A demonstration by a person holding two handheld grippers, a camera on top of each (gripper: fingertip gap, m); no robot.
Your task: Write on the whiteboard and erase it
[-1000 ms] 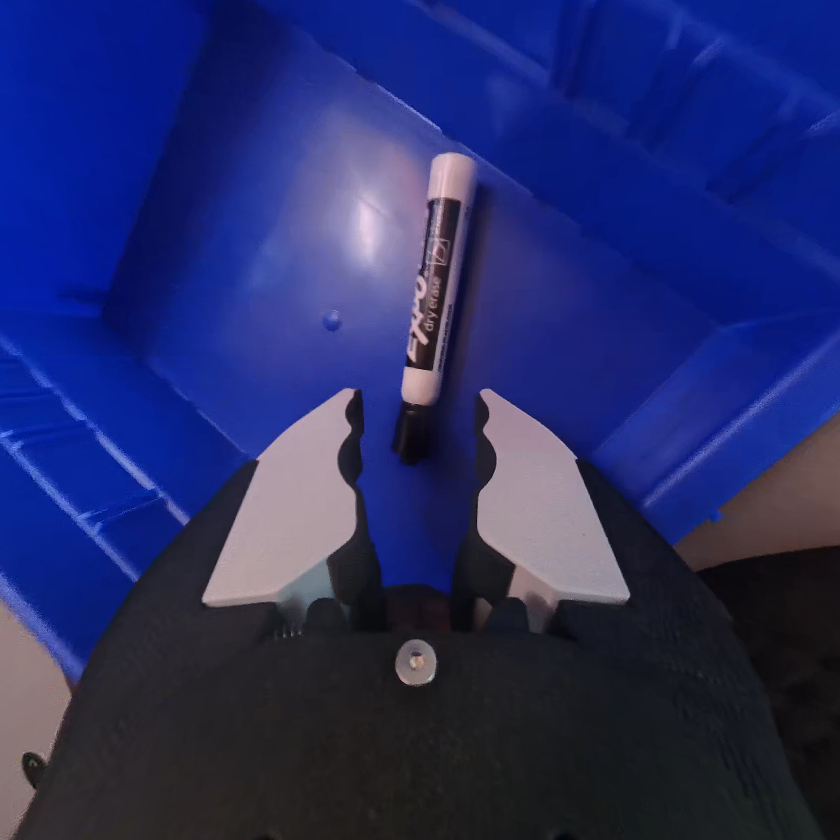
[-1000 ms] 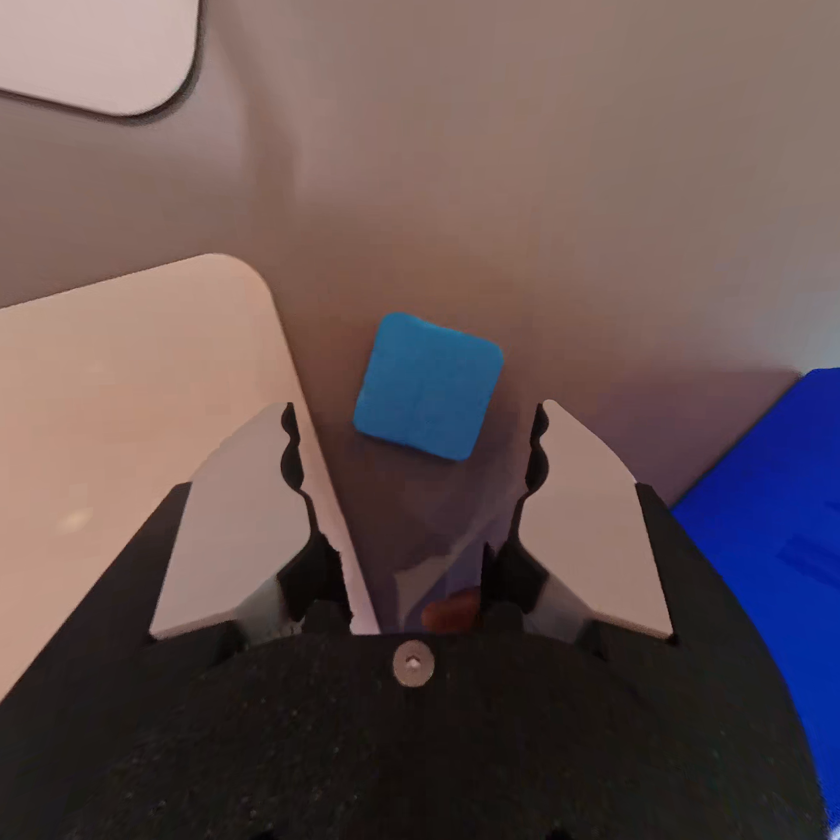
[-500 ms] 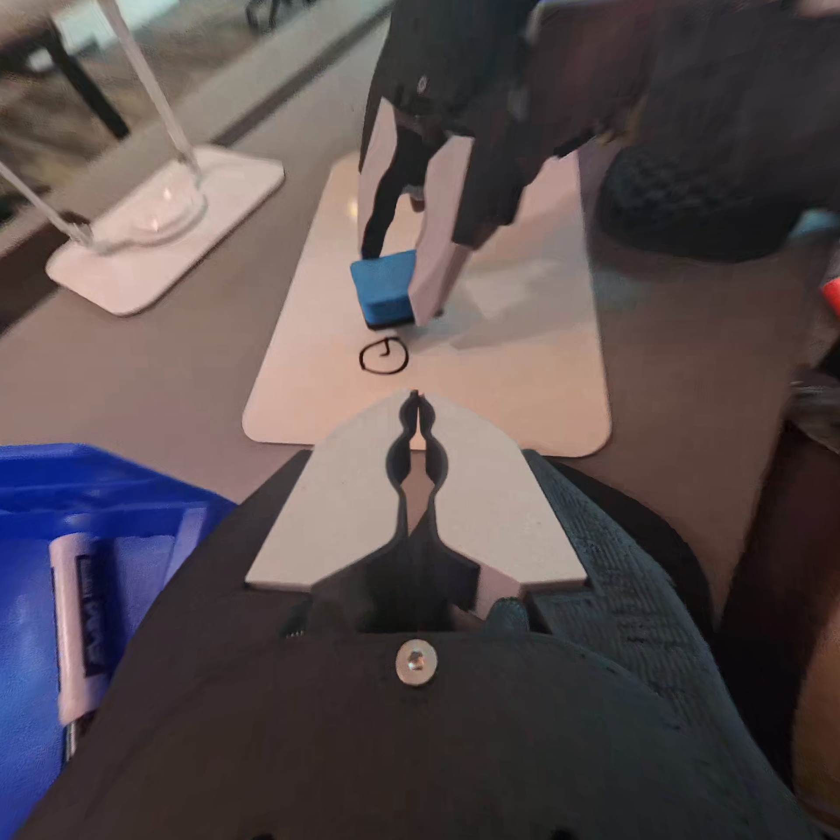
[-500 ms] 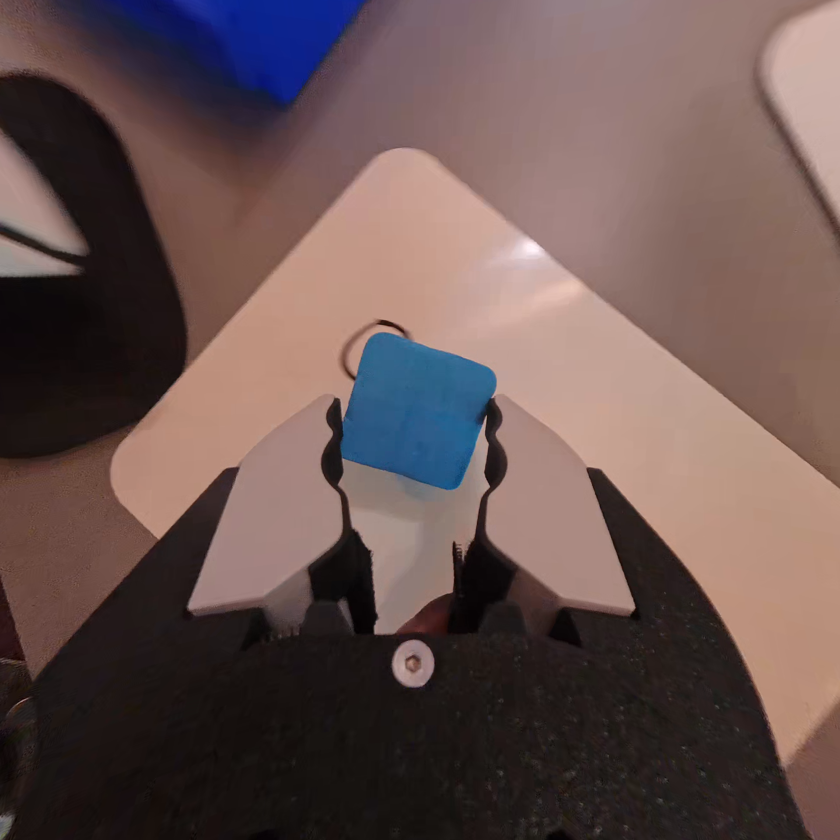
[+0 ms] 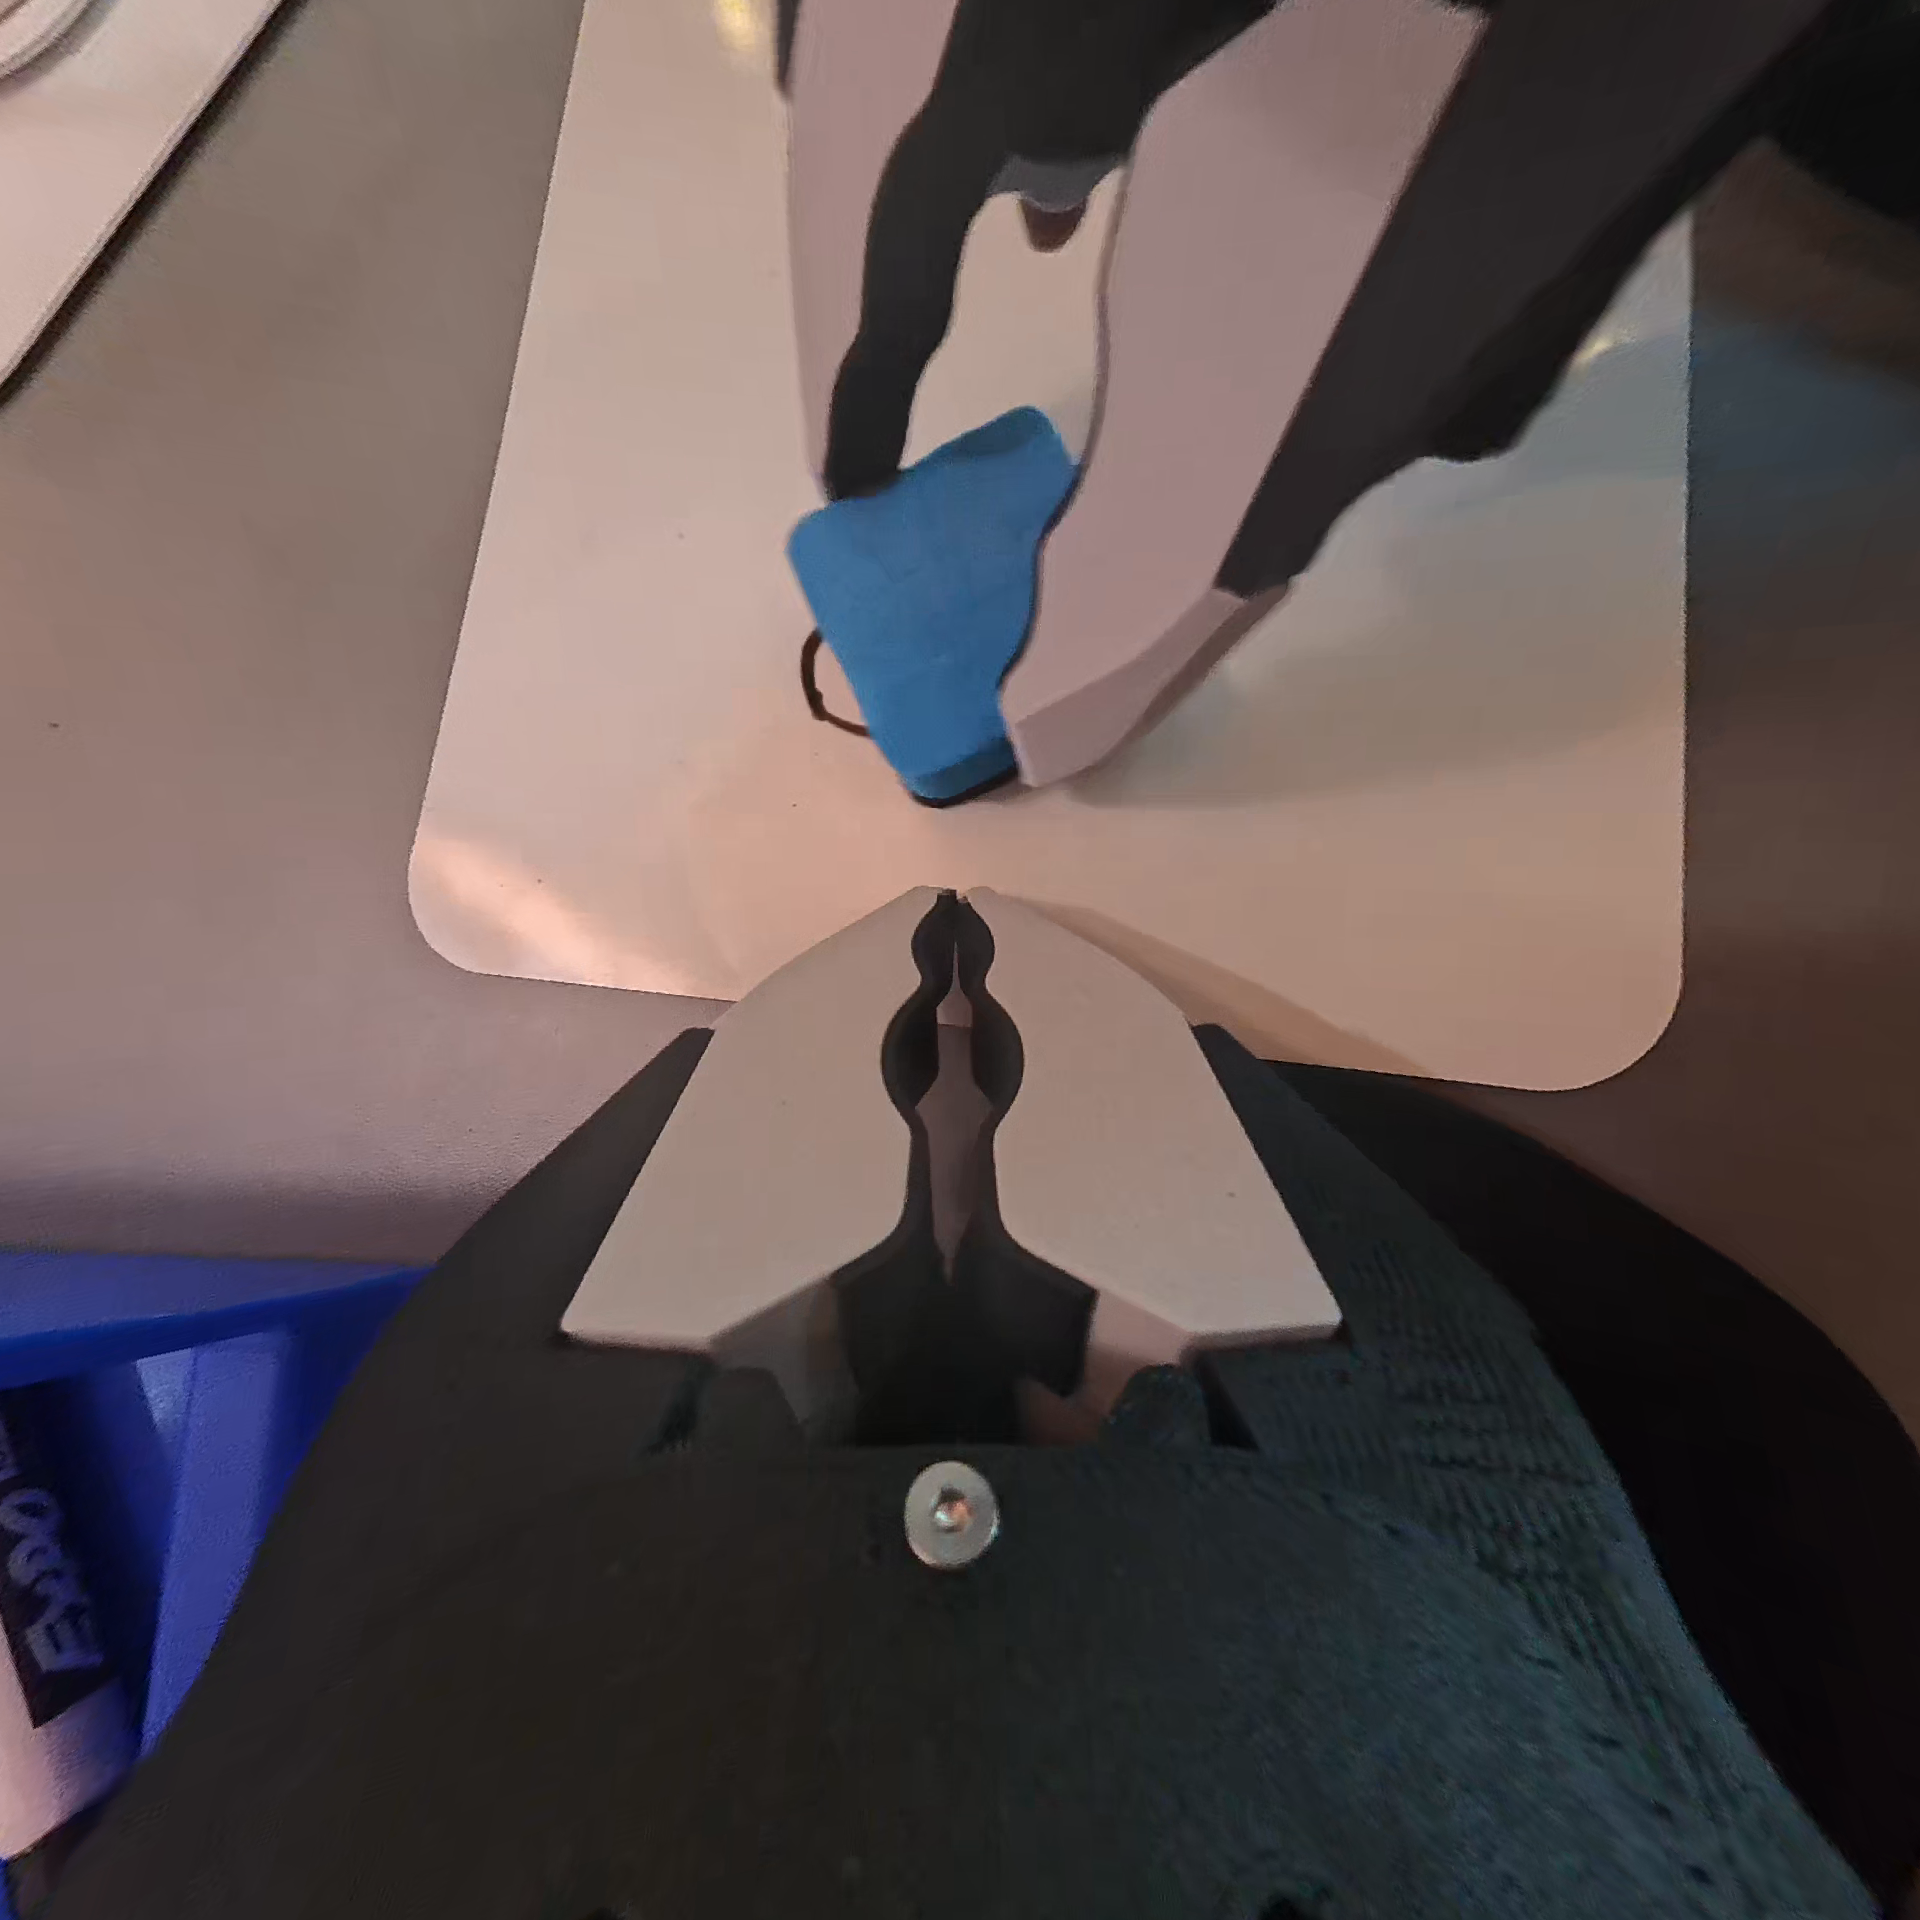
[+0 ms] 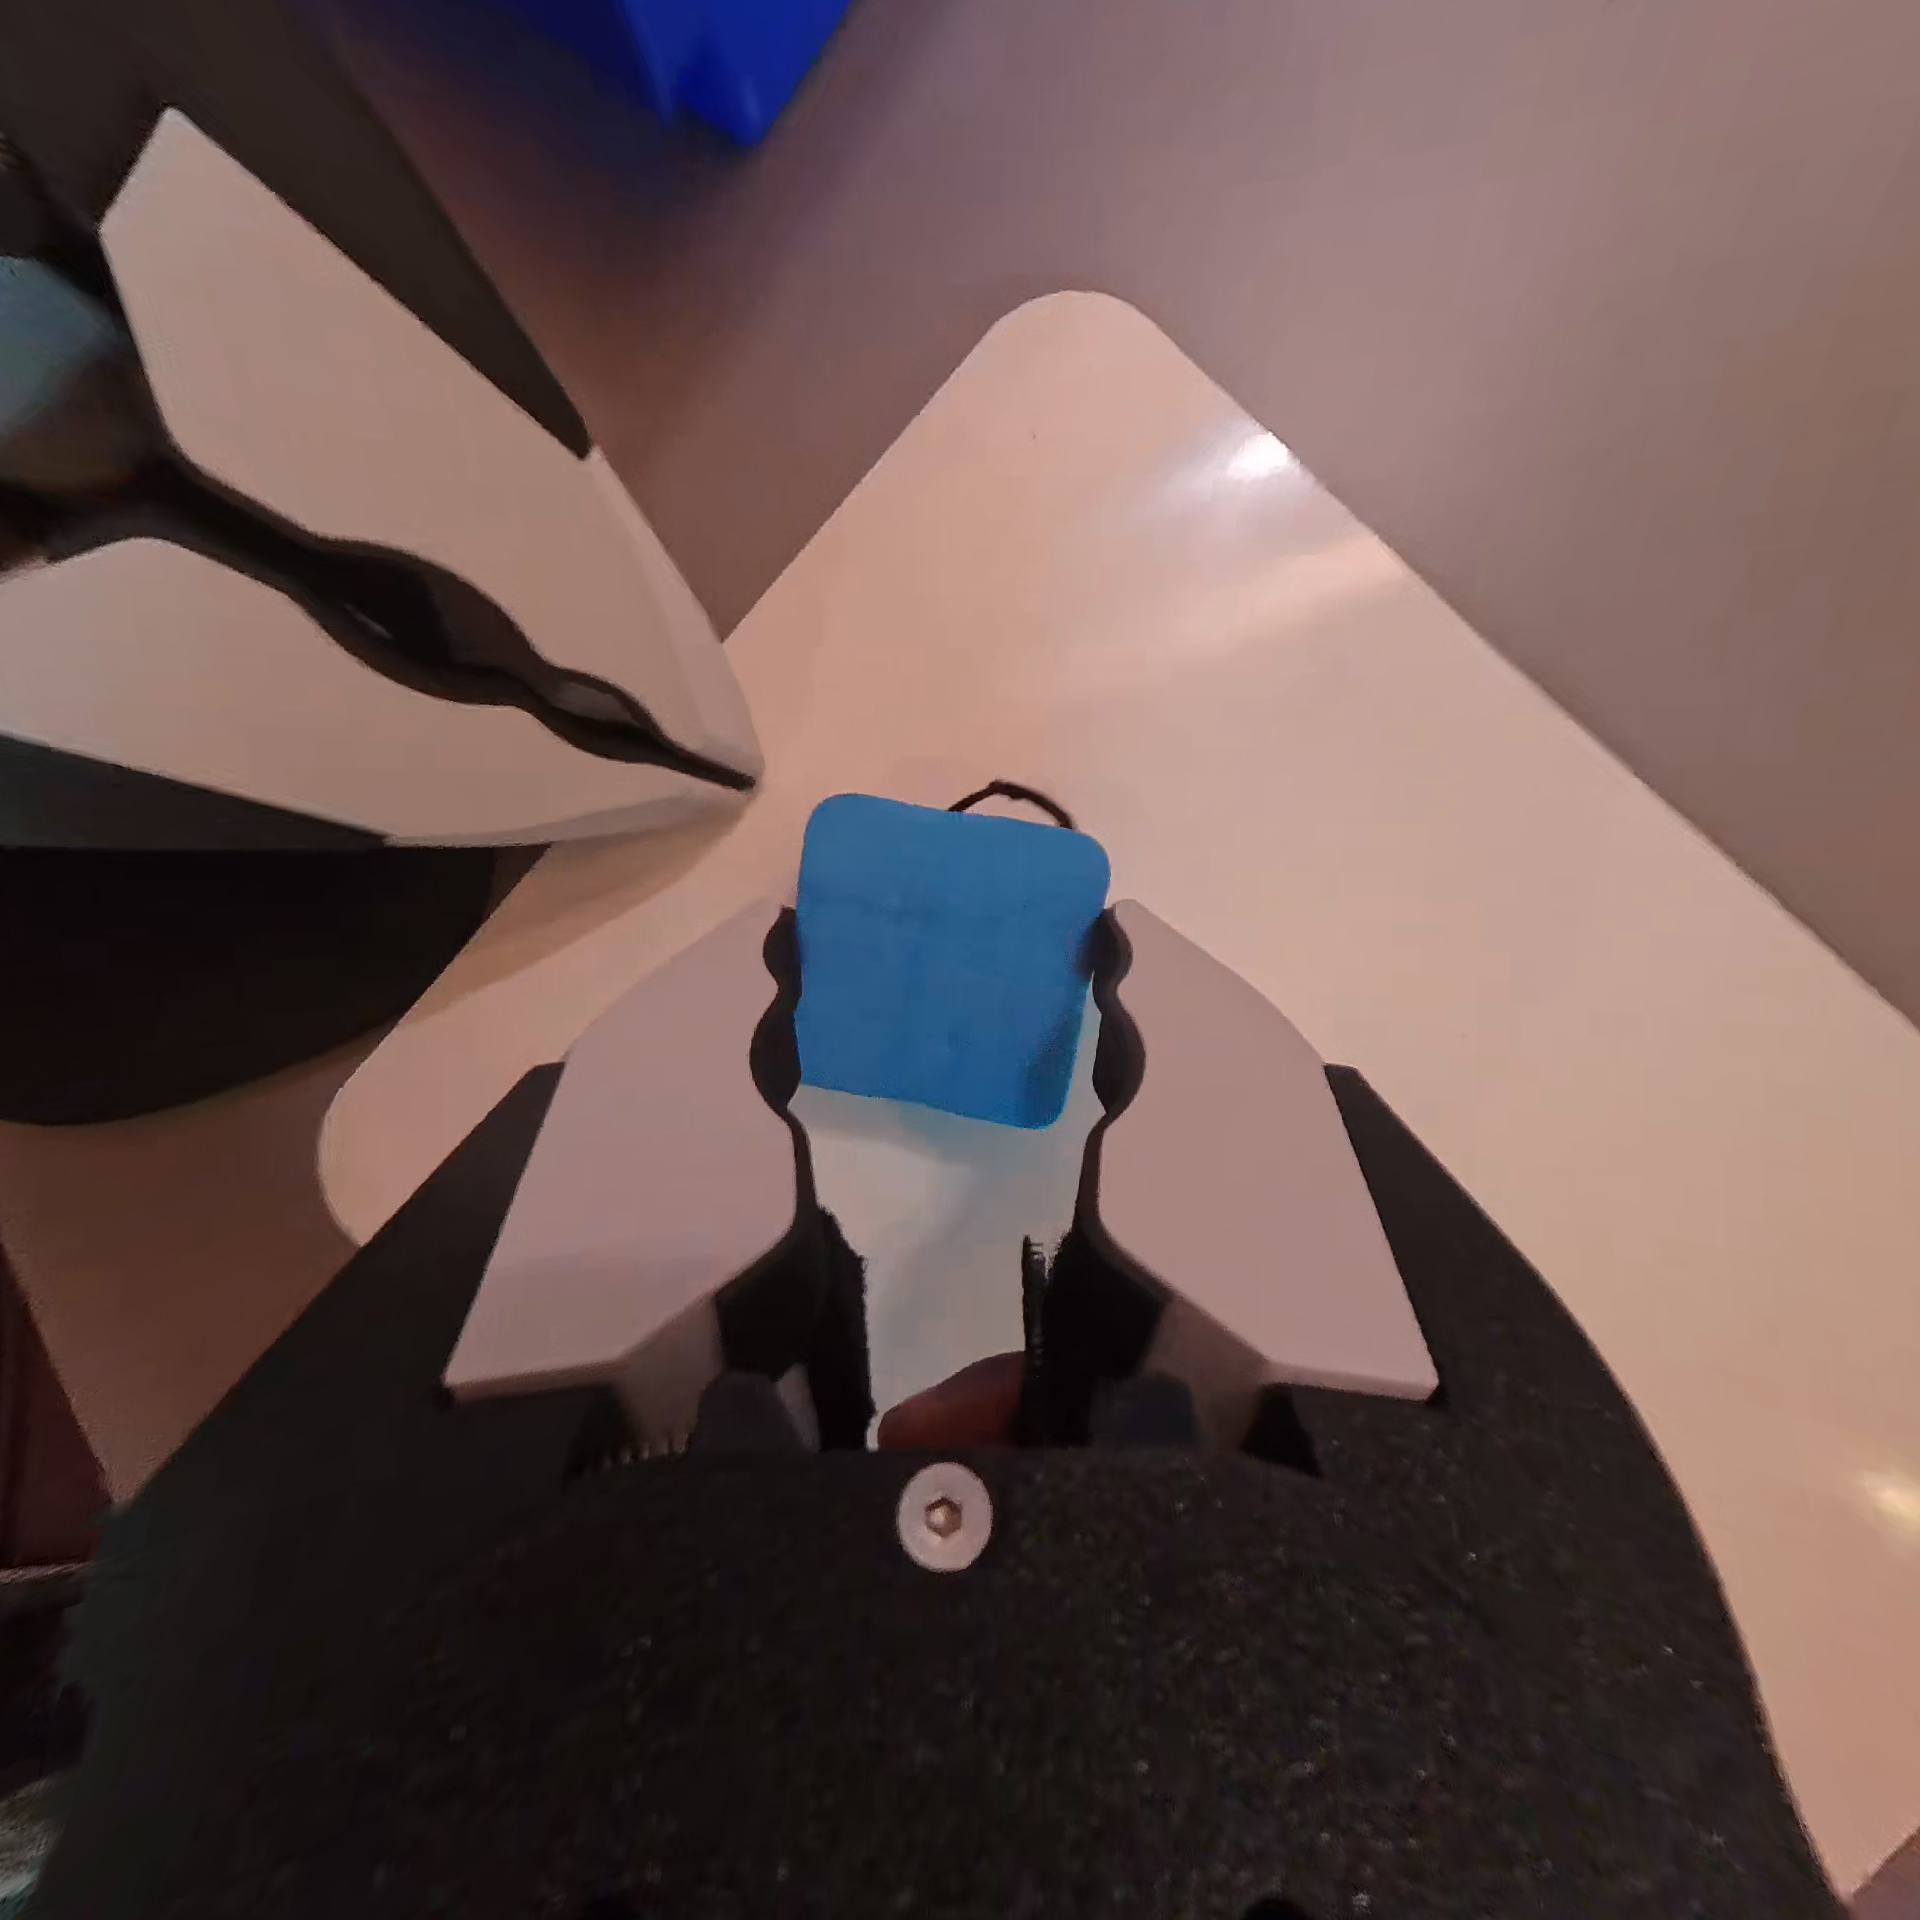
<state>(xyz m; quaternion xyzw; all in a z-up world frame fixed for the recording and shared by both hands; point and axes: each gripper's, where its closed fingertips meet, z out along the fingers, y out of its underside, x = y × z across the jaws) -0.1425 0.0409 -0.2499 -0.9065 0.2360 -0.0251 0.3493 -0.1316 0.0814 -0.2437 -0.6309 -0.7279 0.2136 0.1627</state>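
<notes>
A small white whiteboard (image 5: pixel 644 727) lies flat on the brown table; it also shows in the right wrist view (image 6: pixel 1351 790). My right gripper (image 6: pixel 945 914) is shut on a blue square eraser (image 6: pixel 940 961) and holds it down on the board over a black drawn mark (image 6: pixel 1003 795), most of which the eraser hides. In the left wrist view the eraser (image 5: pixel 925 613) covers the mark (image 5: pixel 821 686) except its left edge. My left gripper (image 5: pixel 951 894) is shut and empty, at the board's near edge. The marker (image 5: pixel 47 1652) lies in the blue bin (image 5: pixel 208 1351).
A white flat base (image 5: pixel 94 166) sits on the table at the far left. The left gripper (image 6: pixel 743 779) shows close to the eraser in the right wrist view. The blue bin's corner (image 6: pixel 727 62) shows at the top there. Left tips and right tips are each some 20 cm from the marker (image 5: pixel 47 1652).
The right gripper has slid the eraser onto the drawn mark, which showed whole half a second ago. The left gripper has moved closer to the board and stays shut.
</notes>
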